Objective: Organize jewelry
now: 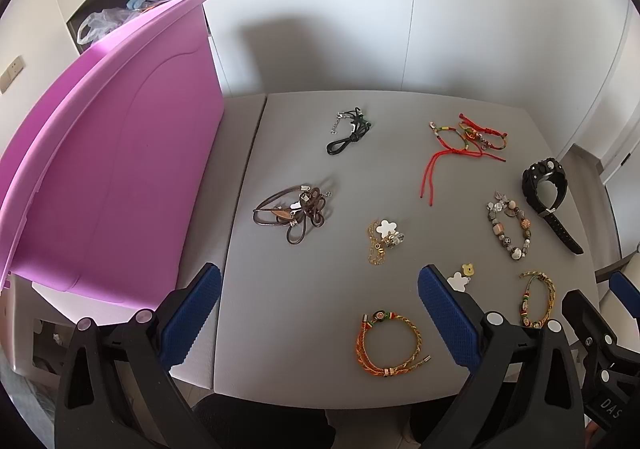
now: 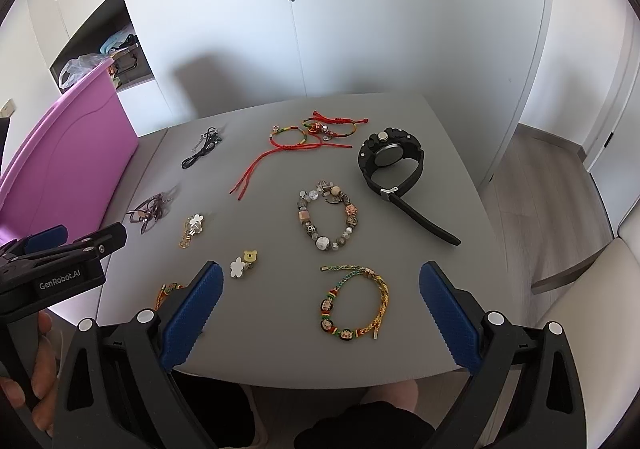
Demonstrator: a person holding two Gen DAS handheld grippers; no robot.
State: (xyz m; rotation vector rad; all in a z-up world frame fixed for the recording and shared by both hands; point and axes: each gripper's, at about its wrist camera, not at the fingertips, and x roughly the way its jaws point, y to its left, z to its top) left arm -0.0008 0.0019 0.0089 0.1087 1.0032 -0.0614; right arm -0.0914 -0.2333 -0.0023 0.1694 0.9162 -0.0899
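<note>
Watch (image 2: pixel 390 159) right of beaded bracelet (image 2: pixel 328 215), bin (image 1: pixel 120 169) left of table (image 1: pixel 320 369)

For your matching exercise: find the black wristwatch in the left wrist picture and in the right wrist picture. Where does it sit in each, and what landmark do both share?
Left wrist view: the black wristwatch lies at the far right of the grey table.
Right wrist view: the black wristwatch lies right of centre, in the upper half of the table.
Shared landmark: the beaded bracelet, just to the left of the watch in both.

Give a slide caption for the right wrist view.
Open right gripper hovers over a gray table spread with bracelets and a black watch.
</note>
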